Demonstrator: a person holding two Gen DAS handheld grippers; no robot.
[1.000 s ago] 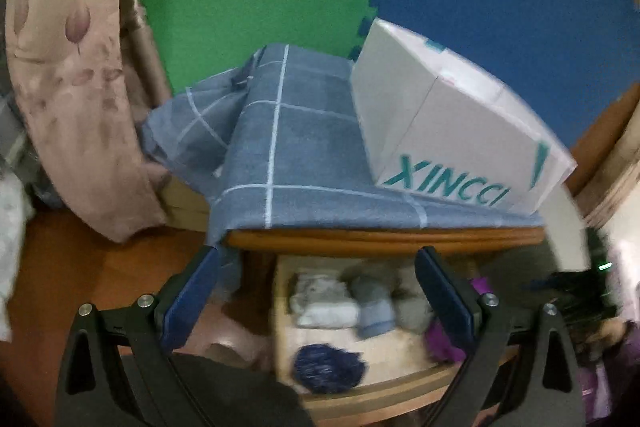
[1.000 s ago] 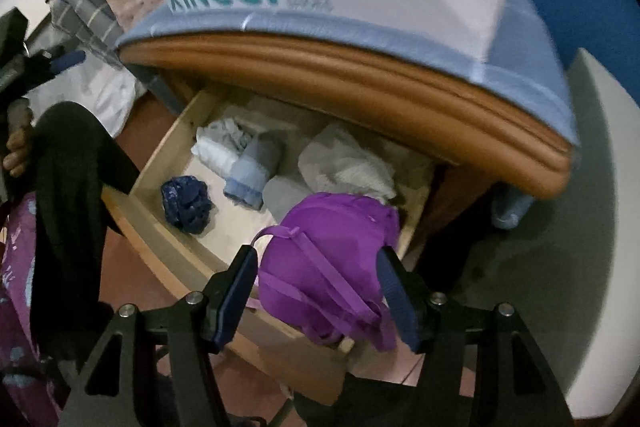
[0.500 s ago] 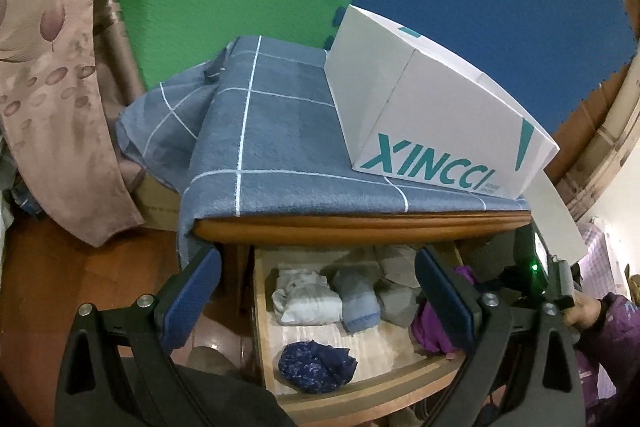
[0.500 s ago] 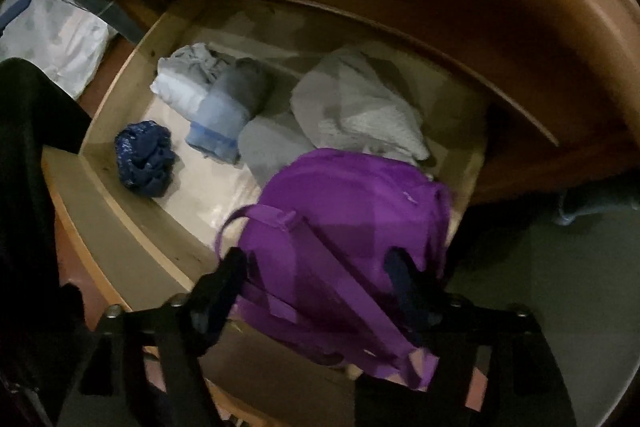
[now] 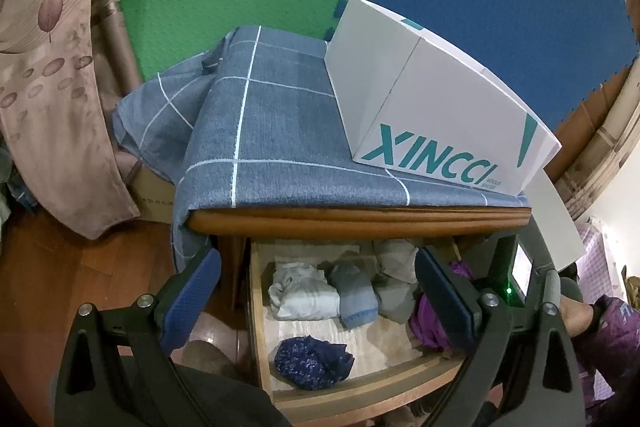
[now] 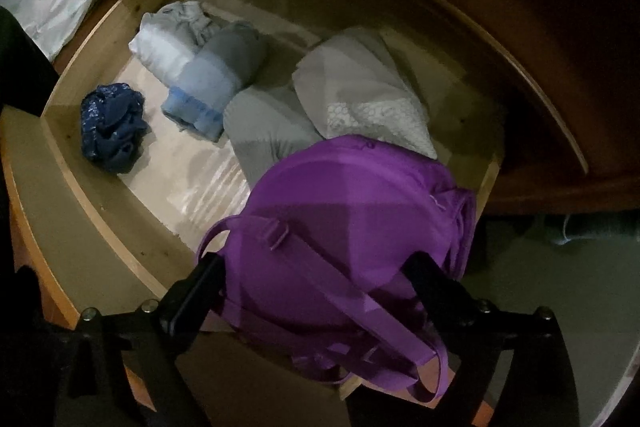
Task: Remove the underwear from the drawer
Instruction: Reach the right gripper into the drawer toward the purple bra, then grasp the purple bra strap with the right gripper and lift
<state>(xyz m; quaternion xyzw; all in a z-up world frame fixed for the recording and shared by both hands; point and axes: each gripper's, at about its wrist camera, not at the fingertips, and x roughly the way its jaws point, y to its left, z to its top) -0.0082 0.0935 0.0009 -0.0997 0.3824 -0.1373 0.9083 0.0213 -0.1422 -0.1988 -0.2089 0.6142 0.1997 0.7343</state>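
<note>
The wooden drawer is pulled out under the nightstand top. A purple bra lies heaped at its front right corner, with a strap over the front rim. My right gripper points straight down over it. Its jaws are opening, one finger on each side of the bra, pads not pressing it. In the drawer also lie a dark blue crumpled underwear, a light blue roll, a white bundle and grey folded pieces. My left gripper hangs open and empty in front of the drawer.
A white XINCCI box stands on the blue checked cloth that covers the nightstand. A beige curtain hangs at the left. A person's hand is at the right. The nightstand's overhanging edge shades the drawer's back.
My right gripper has sunk towards the drawer and tipped downward, and its jaws have widened around the purple bra. The left gripper has tipped up slightly and stays open.
</note>
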